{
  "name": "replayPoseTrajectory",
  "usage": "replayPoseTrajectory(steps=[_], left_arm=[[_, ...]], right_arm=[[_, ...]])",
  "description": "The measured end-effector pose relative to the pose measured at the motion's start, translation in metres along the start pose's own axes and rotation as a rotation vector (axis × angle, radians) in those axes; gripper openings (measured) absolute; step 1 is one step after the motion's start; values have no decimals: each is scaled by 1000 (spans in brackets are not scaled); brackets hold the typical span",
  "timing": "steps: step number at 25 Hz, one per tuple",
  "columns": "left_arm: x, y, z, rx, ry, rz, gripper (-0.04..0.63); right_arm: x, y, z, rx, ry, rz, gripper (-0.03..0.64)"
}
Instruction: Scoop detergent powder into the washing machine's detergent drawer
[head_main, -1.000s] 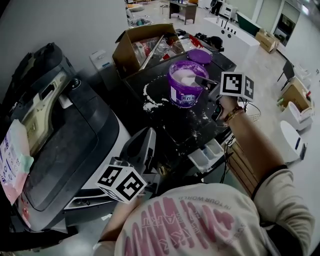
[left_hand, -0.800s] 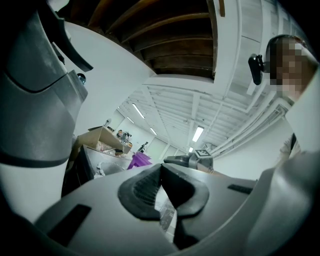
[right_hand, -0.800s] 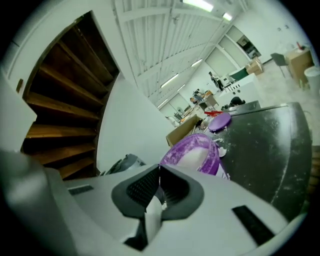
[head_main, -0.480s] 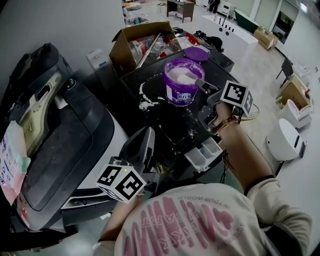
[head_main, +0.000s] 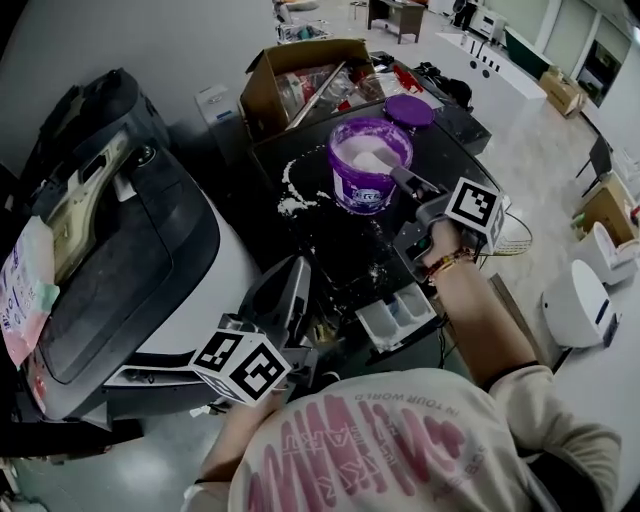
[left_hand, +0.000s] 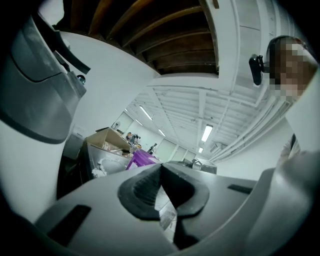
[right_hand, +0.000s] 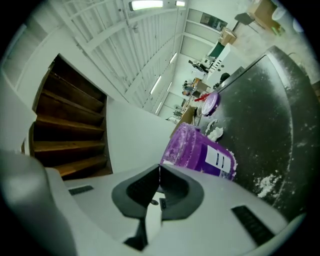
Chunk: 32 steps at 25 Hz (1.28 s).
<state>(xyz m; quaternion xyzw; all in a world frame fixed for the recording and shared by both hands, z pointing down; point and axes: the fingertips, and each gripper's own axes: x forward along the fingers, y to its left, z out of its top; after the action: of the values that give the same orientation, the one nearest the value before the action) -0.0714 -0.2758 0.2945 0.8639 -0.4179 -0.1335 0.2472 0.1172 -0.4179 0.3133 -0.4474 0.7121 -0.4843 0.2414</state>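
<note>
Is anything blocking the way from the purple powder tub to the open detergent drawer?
Nothing visible: only spilled powder lies on the dark top between the tub and the detergent drawer; the right claw is at the tub's rim.

A big open appliance test hall: washing machine near left, cardboard box and white counters far, ceiling strip lights.

Left gripper: jaws pressed together, nothing between them, and it's held low, close in front of the body.
Left arm: tucked in and bent, hand hidden under the marker cube.
Right gripper: jaws closed tip to tip, pointing forward and away.
Right arm: stretched out ahead, forearm bare.
Right hand: clasped round the gripper's handle.
</note>
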Motion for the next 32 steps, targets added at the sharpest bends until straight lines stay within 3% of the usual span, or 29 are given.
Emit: replayPoseTrajectory(steps=[11,32], left_arm=[[-10,-30,-18,3,-52,94,2],[-56,-69,-6,65,-173,204,3]], right_arm=[[-5,-5,1,166,1,103,0],[-43,22,-6,319,64,229,-2]])
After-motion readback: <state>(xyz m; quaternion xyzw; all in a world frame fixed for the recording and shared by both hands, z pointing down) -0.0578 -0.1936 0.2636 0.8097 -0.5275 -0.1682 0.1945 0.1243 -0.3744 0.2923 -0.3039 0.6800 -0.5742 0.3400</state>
